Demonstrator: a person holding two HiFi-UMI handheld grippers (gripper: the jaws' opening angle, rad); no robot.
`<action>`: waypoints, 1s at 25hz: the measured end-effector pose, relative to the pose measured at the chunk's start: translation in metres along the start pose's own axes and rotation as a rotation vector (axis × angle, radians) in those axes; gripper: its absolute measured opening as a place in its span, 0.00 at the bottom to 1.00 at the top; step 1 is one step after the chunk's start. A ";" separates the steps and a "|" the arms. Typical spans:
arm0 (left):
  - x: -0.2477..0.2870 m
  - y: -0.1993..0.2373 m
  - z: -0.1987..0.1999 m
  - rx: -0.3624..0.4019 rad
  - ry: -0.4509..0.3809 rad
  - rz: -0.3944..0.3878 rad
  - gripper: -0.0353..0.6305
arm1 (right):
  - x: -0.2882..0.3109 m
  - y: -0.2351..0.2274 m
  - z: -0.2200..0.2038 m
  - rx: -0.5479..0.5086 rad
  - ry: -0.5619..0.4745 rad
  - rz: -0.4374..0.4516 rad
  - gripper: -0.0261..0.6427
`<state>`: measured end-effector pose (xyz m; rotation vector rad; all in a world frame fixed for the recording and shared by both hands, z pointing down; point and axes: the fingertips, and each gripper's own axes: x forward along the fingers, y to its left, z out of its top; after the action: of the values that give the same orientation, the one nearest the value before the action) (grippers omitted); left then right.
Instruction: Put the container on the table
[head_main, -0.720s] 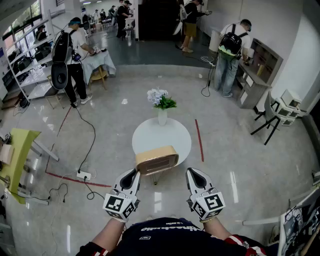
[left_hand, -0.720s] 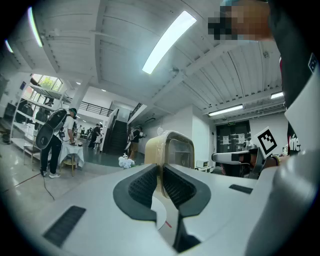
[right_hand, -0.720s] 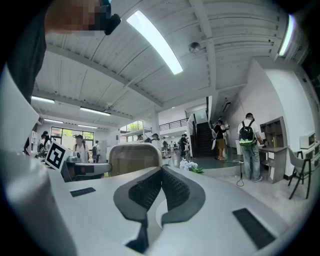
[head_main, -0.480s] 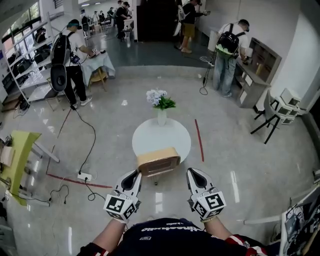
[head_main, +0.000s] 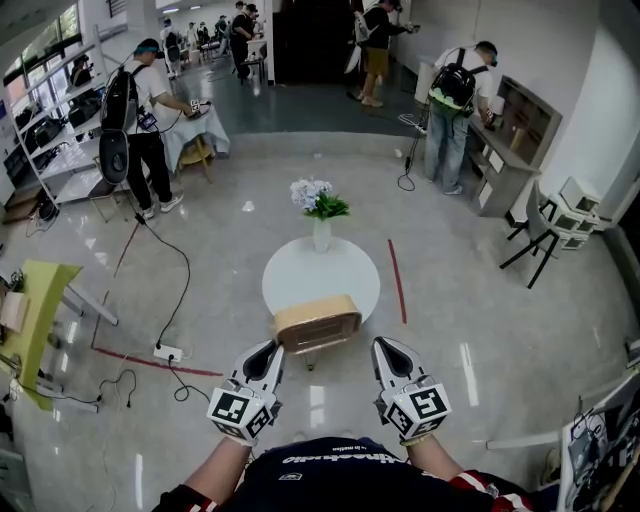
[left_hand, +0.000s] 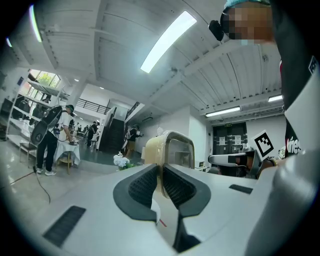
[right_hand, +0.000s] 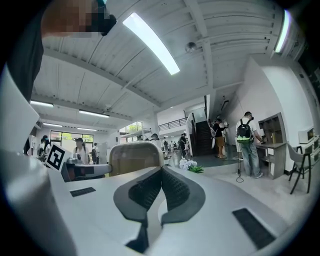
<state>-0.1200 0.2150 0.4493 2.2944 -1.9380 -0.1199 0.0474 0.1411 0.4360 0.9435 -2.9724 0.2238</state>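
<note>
A tan, rounded container (head_main: 317, 322) with a clear side (left_hand: 170, 150) shows in front of the near edge of the round white table (head_main: 320, 270). My left gripper (head_main: 268, 348) is shut on its left rim, and the rim sits pinched between the dark pads (left_hand: 161, 175). Whether the container rests on the table I cannot tell. My right gripper (head_main: 385, 345) stays a little to the right of the container, apart from it. Its jaws (right_hand: 161, 172) meet with nothing between them, and the container (right_hand: 135, 156) stands to their left.
A white vase with flowers (head_main: 320, 205) stands at the table's far edge. A power strip with cables (head_main: 166, 351) lies on the floor to the left, by a red floor line. Several people stand at benches far off. A yellow-green table (head_main: 35, 310) is at far left.
</note>
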 end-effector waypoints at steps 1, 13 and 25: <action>0.000 0.000 -0.001 -0.001 0.002 0.001 0.13 | -0.001 0.000 0.000 -0.003 0.000 0.001 0.06; 0.007 -0.007 0.000 0.002 0.001 0.014 0.13 | -0.004 -0.016 0.002 0.035 -0.008 0.002 0.06; 0.030 -0.019 -0.002 0.003 0.011 0.021 0.13 | 0.001 -0.035 0.002 0.037 -0.008 0.050 0.06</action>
<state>-0.0960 0.1883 0.4491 2.2716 -1.9575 -0.1022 0.0666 0.1122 0.4382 0.8766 -3.0118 0.2770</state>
